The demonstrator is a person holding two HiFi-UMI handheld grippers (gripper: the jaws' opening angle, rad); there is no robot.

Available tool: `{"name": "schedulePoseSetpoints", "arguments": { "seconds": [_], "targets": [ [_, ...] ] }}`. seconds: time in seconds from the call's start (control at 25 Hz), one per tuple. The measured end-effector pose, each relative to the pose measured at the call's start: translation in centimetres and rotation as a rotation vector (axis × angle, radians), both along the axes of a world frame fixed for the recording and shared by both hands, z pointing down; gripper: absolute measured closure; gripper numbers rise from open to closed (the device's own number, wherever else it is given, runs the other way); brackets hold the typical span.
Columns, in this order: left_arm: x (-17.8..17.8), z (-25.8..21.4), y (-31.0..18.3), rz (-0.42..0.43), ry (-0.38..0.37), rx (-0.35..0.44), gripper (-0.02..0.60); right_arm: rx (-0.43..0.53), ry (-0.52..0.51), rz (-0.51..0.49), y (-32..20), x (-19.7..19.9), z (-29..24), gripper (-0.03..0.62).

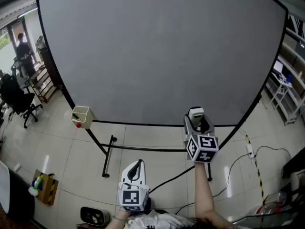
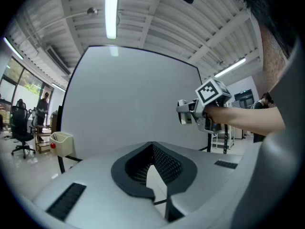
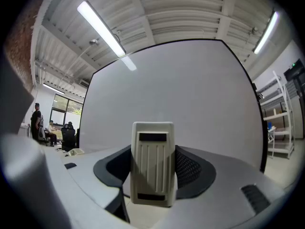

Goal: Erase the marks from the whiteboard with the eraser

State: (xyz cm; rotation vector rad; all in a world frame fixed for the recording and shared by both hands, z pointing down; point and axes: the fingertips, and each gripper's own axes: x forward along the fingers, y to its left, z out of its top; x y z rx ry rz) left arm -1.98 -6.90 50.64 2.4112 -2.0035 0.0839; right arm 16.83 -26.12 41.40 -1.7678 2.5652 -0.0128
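The big whiteboard point(image 1: 162, 51) fills the head view, and I see no marks on its face. My right gripper point(image 1: 197, 119) is held up near the board's lower edge, shut on a cream ribbed eraser point(image 3: 153, 162) that stands upright between its jaws; its top shows as the eraser point(image 1: 196, 112) in the head view. My left gripper point(image 1: 137, 170) hangs lower, away from the board, its jaws close together with nothing between them. From the left gripper view the right gripper point(image 2: 190, 113) shows in front of the whiteboard point(image 2: 128, 104).
A small beige bin point(image 1: 82, 116) with a red knob hangs at the board's lower left corner. The black stand frame point(image 1: 108, 151) and a cable point(image 1: 238, 161) cross the tiled floor below. Office chairs point(image 1: 19, 99) stand at left, metal shelves point(image 1: 286, 89) at right.
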Motion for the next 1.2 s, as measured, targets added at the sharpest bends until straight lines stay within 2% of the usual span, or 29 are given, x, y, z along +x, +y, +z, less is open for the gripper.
{"name": "schedulePoseSetpoints", "arguments": {
  "seconds": [0.12,0.24,0.4,0.48,0.56,0.64,0.72,0.84,0.92,1.0,1.12,1.2],
  "targets": [
    [-1.5,-0.3,-2.5,0.032,-0.024,0.012,0.580,0.073,0.093,0.044,-5.8,-1.2,-4.7,0.318],
    [-3.8,-0.7,-4.6,0.066,-0.054,0.013,0.580,0.084,0.153,0.126,-10.8,-1.6,-7.6,0.319],
    [-6.7,-2.1,-8.0,0.087,-0.023,0.031,0.580,0.050,0.162,0.216,-14.6,-3.4,-8.0,0.319],
    [-8.1,-1.7,-9.4,0.111,-0.054,0.035,0.580,0.084,0.139,0.291,-14.9,-3.6,-7.3,0.323],
    [-9.1,-1.3,-10.7,0.125,-0.050,0.027,0.580,0.112,0.087,0.338,-14.6,-3.7,-6.8,0.329],
    [-9.8,-0.6,-11.9,0.122,-0.021,0.003,0.580,0.101,0.068,0.296,-14.6,-5.8,-5.9,0.327],
    [-10.1,0.0,-12.7,0.107,0.022,-0.029,0.580,0.081,0.118,0.202,-14.1,-10.3,-4.5,0.327],
    [-9.4,-0.2,-13.7,0.106,0.062,-0.042,0.580,0.085,0.302,0.052,-13.0,-17.2,-1.1,0.326],
    [-9.0,-0.1,-14.2,0.109,0.053,-0.039,0.580,0.103,0.447,-0.005,-12.9,-18.9,0.8,0.324],
    [-8.6,0.1,-14.4,0.105,0.051,-0.042,0.580,0.108,0.491,0.004,-13.2,-17.0,0.4,0.324],
    [-7.8,0.5,-14.6,0.099,0.054,-0.055,0.580,0.095,0.378,0.066,-13.8,-10.1,-3.8,0.324],
    [-7.2,0.5,-15.0,0.094,0.065,-0.058,0.580,0.122,0.286,0.143,-14.5,-4.7,-7.6,0.324]
  ]
}}
